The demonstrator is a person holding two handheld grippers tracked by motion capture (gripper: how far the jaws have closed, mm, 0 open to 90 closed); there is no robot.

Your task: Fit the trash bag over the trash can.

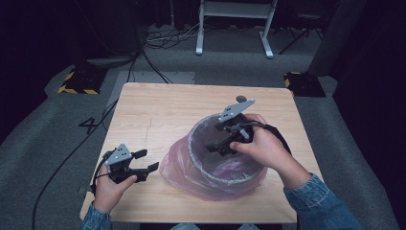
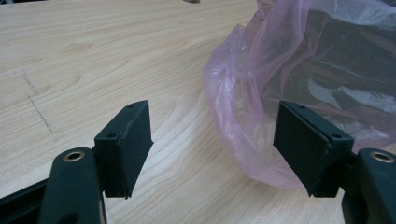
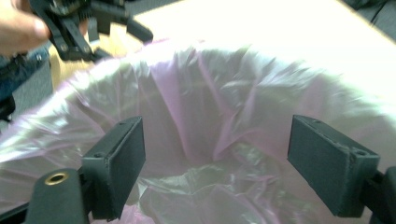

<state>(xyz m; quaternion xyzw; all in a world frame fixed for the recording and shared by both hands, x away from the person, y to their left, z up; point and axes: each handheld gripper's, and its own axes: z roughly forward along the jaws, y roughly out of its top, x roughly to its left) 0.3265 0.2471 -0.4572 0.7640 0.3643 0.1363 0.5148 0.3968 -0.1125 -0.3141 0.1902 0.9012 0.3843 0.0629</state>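
- Worktop (image 1: 158,105): a square slab of pale wood-grain laminate, smooth, with faint pencil-like marks near its left half.
- Bin (image 1: 203,127): a round, dark-walled container standing right of the worktop's centre, open mouth upward.
- Pink bag (image 1: 179,167): thin, translucent, crinkled plastic film that lines the bin, folds over its rim and bunches in loose pleats down the outside onto the worktop; in the right gripper view (image 3: 201,93) it forms glossy creased walls around a hollow.
- Right tongs (image 1: 216,146): black, angular, topped by a grey three-cornered plate, held by the right hand (image 1: 265,146) above the bin's mouth and pointing into it; the flat rectangular pads stand wide apart, released, with nothing between them.
- Left tongs (image 1: 146,160): held by the left hand (image 1: 111,189) low over the worktop, just left of the bag's bunched skirt; the matte black pads are spread, released, grasping nothing.
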